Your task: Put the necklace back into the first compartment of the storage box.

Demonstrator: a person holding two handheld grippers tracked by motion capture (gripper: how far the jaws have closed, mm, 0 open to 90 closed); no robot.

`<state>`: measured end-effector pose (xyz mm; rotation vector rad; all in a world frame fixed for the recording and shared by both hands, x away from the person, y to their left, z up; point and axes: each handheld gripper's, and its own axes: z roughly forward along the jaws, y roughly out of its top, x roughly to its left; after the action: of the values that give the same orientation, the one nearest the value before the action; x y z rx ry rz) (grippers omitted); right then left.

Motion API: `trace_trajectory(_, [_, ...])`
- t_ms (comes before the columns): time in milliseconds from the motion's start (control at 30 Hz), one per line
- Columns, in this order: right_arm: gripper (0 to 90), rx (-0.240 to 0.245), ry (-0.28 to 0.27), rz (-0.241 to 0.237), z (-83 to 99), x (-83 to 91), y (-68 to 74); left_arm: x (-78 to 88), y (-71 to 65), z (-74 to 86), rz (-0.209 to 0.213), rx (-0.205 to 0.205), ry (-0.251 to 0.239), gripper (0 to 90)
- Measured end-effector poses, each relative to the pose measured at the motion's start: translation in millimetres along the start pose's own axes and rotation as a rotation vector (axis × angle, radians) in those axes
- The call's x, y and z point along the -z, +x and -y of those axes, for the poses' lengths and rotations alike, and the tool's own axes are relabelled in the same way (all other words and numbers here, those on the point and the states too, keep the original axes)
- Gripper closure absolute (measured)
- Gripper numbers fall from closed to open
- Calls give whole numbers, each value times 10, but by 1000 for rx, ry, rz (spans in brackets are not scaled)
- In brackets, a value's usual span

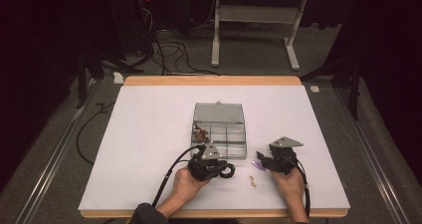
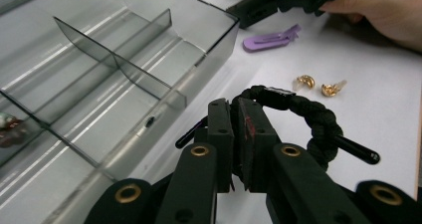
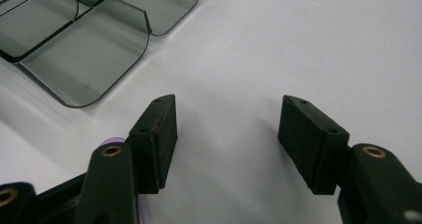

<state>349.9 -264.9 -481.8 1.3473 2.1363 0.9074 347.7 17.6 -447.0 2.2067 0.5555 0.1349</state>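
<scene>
A black braided bracelet is pinched between the jaws of my left gripper, just off the white table beside the clear compartment box. From above, the left gripper sits at the box's near edge with the bracelet hanging at its right. My right gripper stands open over bare table, nothing between its jaws. It rests right of the box, beside a purple clip. Two gold earrings lie on the table between the hands.
The box's grey lid lies open at the far side. A brownish trinket sits in a left compartment. The purple clip lies near the box corner. The wooden table edge runs close to the person's forearms.
</scene>
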Motion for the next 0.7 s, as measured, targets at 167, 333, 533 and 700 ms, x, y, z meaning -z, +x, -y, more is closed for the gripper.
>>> trace_trajectory(167, [412, 0, 0, 0, 0, 0, 0, 91, 87, -62, -6, 8, -18, 851])
trace_trajectory(333, [412, -1, 0, 0, 0, 0, 1, 139, 178, -126, -13, 17, -27, 851])
trace_trajectory(533, [412, 2, -1, 0, 0, 0, -1, 174, 249, -202, -16, 18, -32, 852])
trace_trajectory(700, [412, -1, 0, 0, 0, 0, 1, 181, 307, -241, -18, 17, -32, 851])
